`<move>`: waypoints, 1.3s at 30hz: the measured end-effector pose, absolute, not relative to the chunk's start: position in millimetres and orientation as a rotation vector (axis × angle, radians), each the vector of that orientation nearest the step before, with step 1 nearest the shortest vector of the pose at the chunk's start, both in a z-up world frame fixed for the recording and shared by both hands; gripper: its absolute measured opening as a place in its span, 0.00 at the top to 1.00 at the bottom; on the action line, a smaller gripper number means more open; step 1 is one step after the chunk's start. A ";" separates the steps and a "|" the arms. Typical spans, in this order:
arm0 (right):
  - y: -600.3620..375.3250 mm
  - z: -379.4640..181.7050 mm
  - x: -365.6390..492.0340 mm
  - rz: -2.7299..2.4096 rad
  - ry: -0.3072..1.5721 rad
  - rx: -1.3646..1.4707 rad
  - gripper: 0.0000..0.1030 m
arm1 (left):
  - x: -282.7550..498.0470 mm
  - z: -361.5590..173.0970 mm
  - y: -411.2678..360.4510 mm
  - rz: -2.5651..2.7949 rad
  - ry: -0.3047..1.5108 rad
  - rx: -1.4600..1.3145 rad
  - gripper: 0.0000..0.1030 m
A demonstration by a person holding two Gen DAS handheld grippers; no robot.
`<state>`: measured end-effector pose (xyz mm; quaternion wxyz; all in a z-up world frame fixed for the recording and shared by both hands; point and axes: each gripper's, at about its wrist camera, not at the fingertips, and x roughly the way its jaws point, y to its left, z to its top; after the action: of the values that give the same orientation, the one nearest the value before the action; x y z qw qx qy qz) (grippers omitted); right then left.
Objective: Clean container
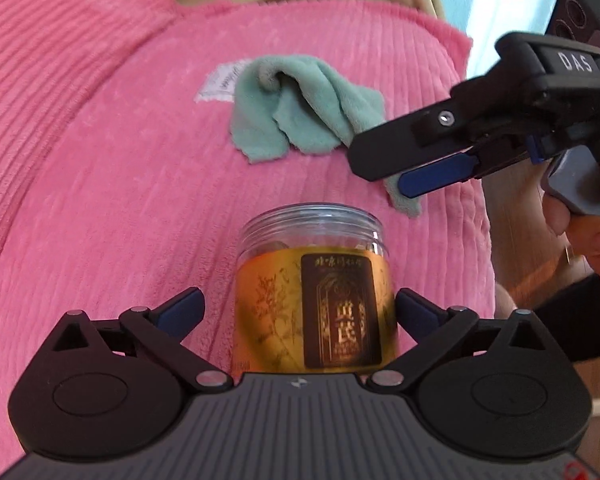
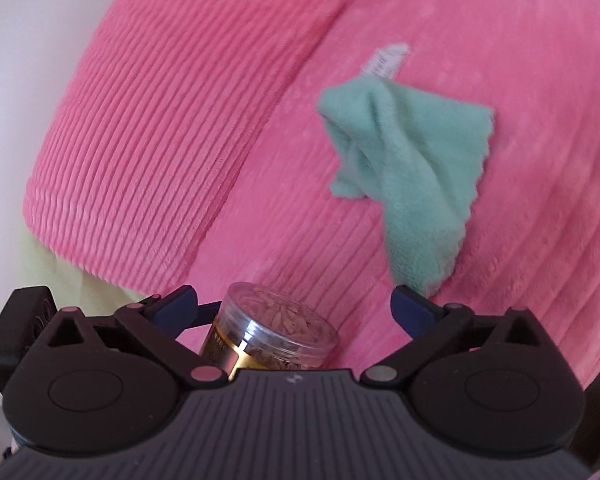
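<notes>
Jar [image 1: 312, 292] dead centre in the left wrist view, upright on the pink blanket [image 1: 100, 160], no lid, sitting between the left gripper [image 1: 300, 312] fingers. They're spread wide, the right one about touching the label, the left one clear. The right gripper [image 1: 400, 168] hangs over the green cloth [image 1: 296, 116], its fingers nearly together; whether they pinch the cloth, I cannot tell.

Right wrist view: right gripper [image 2: 296, 308] fingers look parted, empty, cloth [image 2: 412, 176] crumpled just ahead, jar [image 2: 276, 332] low beneath, something pale inside. My call: square the left fingers on the jar's body, squeeze evenly so it can't tip on soft bedding, and take the cloth by a thick fold.
</notes>
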<state>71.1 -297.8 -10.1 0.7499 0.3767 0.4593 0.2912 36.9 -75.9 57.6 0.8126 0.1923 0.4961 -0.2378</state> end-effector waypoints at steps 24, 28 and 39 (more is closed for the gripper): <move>-289.5 2.8 76.8 0.707 0.941 0.741 0.01 | 19.7 53.8 -88.3 -0.548 0.742 0.363 0.14; -286.4 9.0 76.5 0.720 0.911 0.690 0.01 | 10.5 44.8 -90.2 -0.577 0.617 0.315 0.14; -275.3 22.8 77.8 0.735 0.818 0.472 0.11 | -0.6 25.2 -75.3 -0.565 0.473 0.218 0.15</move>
<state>77.8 -275.3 22.8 0.8264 0.2221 0.3850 0.3458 -0.6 -75.3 25.1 0.9272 0.1064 0.2305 -0.2754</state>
